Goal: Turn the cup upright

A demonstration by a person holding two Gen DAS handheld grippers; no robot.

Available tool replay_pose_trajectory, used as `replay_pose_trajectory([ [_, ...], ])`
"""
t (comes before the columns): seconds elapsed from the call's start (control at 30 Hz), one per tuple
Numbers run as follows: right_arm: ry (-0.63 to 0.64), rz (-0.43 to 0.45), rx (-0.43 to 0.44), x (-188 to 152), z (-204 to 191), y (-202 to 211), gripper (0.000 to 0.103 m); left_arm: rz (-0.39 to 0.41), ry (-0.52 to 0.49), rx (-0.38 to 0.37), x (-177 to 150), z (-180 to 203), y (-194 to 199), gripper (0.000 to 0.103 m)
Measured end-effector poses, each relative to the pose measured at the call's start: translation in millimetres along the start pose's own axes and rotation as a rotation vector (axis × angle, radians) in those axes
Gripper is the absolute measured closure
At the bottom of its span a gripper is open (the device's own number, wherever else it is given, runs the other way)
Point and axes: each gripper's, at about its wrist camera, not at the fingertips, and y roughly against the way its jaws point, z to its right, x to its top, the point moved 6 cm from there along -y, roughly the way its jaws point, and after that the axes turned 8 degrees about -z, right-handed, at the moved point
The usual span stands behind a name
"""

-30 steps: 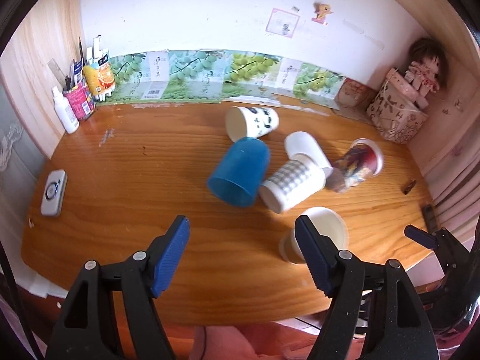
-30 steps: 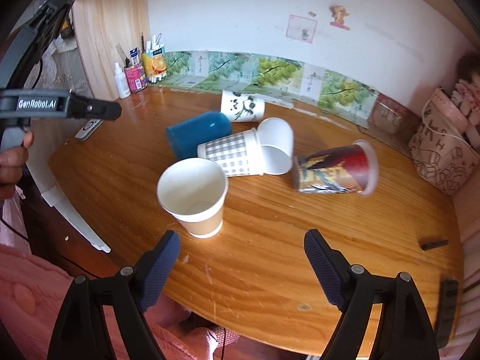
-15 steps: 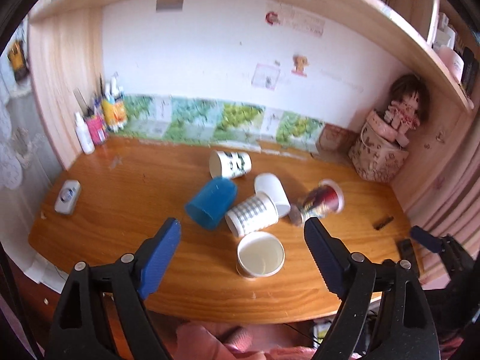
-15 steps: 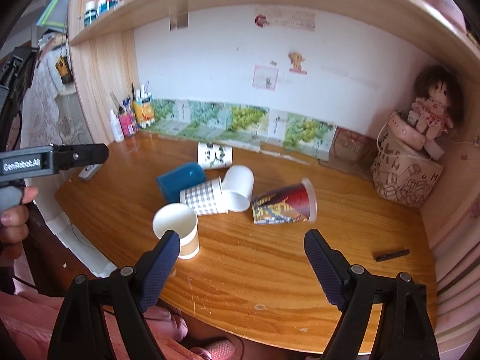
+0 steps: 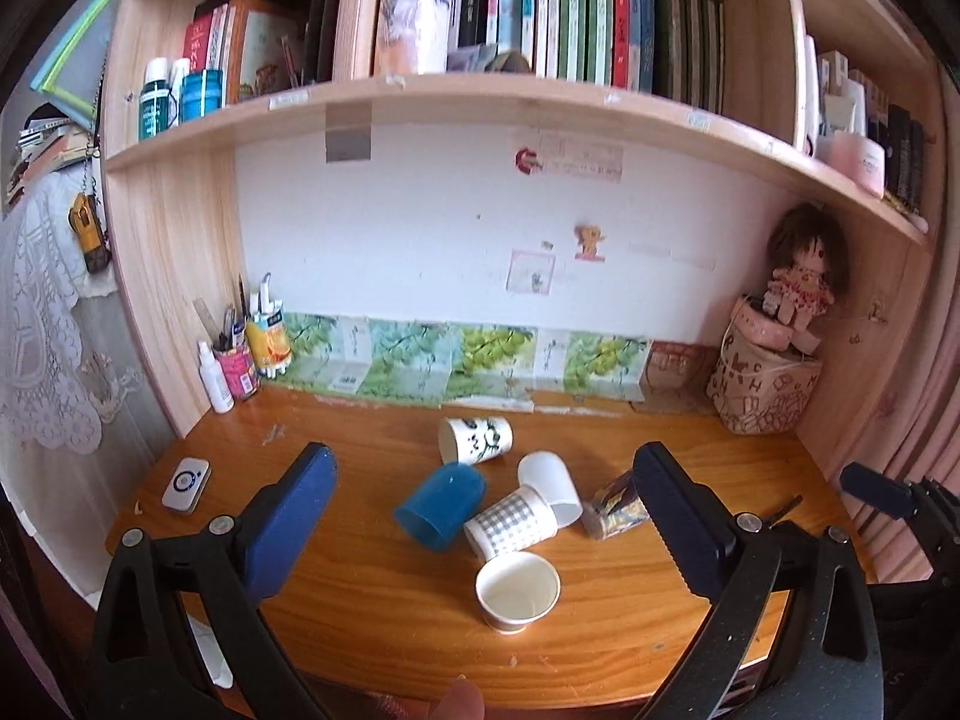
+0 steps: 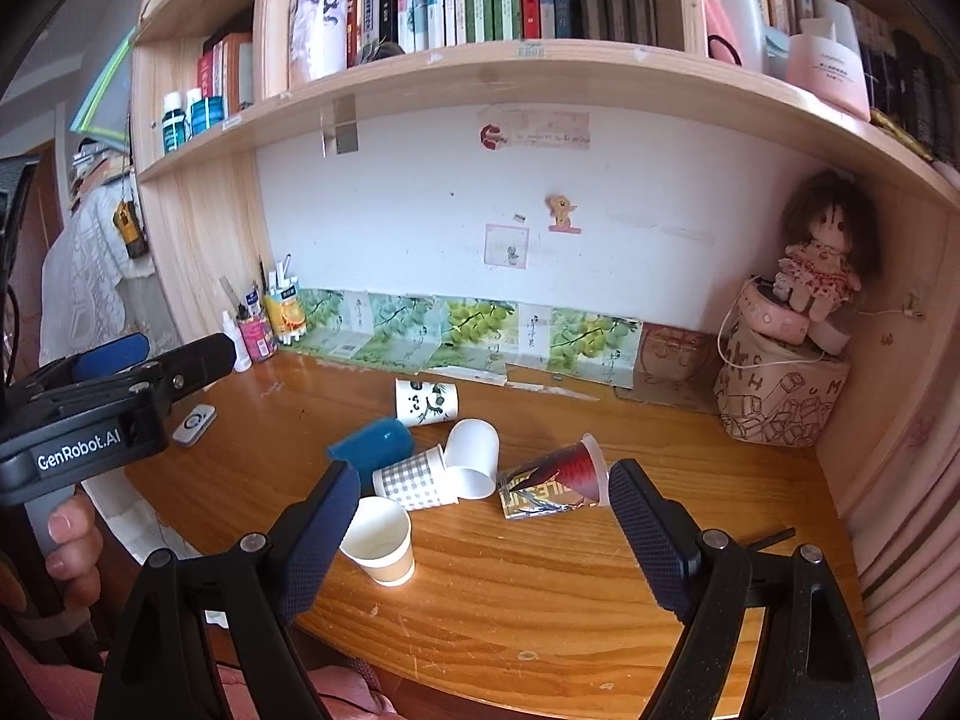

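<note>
Ahead of my grippers I see a glossy orange-brown wooden desk (image 5: 372, 594) set in a pale wood alcove, a white plastered wall (image 5: 432, 240) behind it, and a long pale wooden bookshelf (image 6: 540, 69) overhead. Soft daylight fills the room.

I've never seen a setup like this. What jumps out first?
A jumble of cups lies tipped over mid-desk: a blue cup, a checked cup and a red cup among them. One paper cup stands upright at the front. Both hand-held grippers, left and right, hang open above the near edge.
</note>
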Motion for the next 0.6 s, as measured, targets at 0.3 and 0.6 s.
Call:
replay_pose_trajectory([
  [0.3,-0.102,-0.016,-0.031,-12.5,-5.2,4.6,0.017,0.057,-0.018,-0.001,-0.2,5.8,10.7,0.002],
  [0.6,-0.172,-0.014,-0.147,-22.9,6.5,10.3,0.017,0.074,-0.039,-0.006,-2.0,9.9,12.1,0.002],
])
